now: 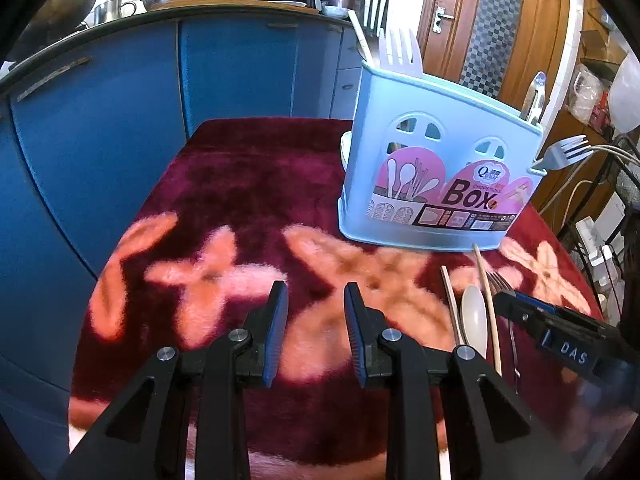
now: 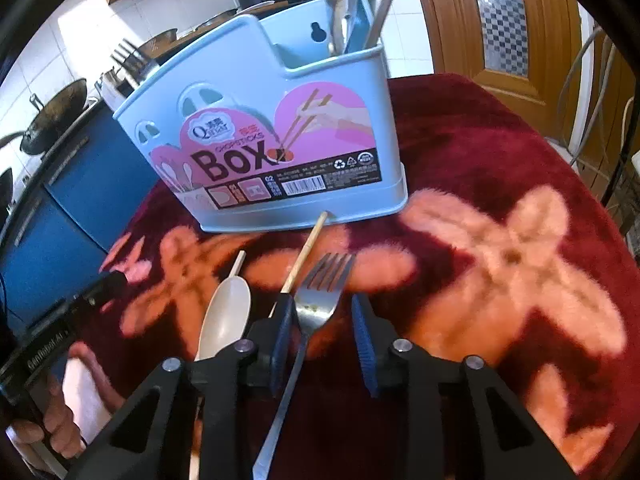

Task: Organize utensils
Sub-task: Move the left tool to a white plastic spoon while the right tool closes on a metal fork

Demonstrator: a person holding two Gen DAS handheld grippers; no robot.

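Right gripper [image 2: 324, 340] hovering over metal fork [image 2: 320, 300], jaws apart.

Lying on the red flowered cloth [image 2: 500, 152] in front of the blue utensil box [image 2: 256, 120], tines pointing toward the box. Passing between the two blue pads [image 2: 366, 344] with the neck of the fork close against the left-hand pad and a clear gap to the other; not being squeezed. Handle running down and to the left under the gripper body. Lying just left of the fork: a white spoon [image 2: 226, 316] and two wooden chopsticks [image 2: 306, 252], one with its tip touching the box base. Left gripper [image 1: 316, 328] hanging over bare cloth, well left of the utensils, jaws parted and holding nothing. Standing in the box already: a white plastic fork [image 1: 400, 50] and metal cutlery.
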